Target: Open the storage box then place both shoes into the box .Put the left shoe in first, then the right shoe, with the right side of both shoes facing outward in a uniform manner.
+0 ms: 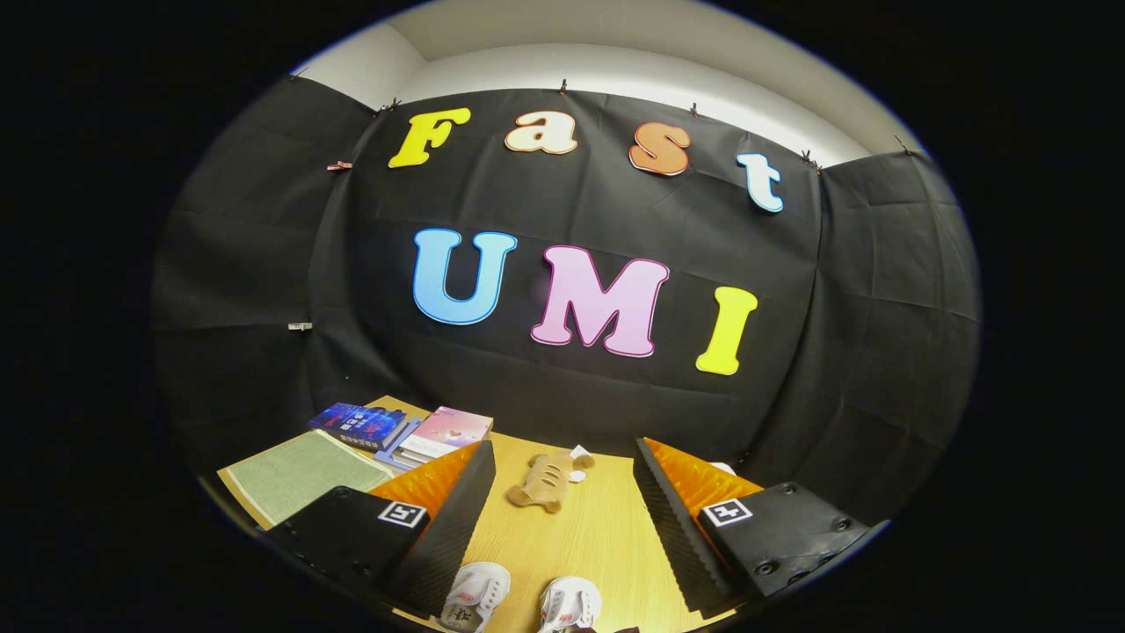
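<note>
Between spread fingers, low: two shoes on table.

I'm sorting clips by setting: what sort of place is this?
Probably a staged recording booth, not a lived-in room: black cloth wall pinned up behind a wooden table with books, a plush toy and two shoes. The gripper fingers stand open.
</note>
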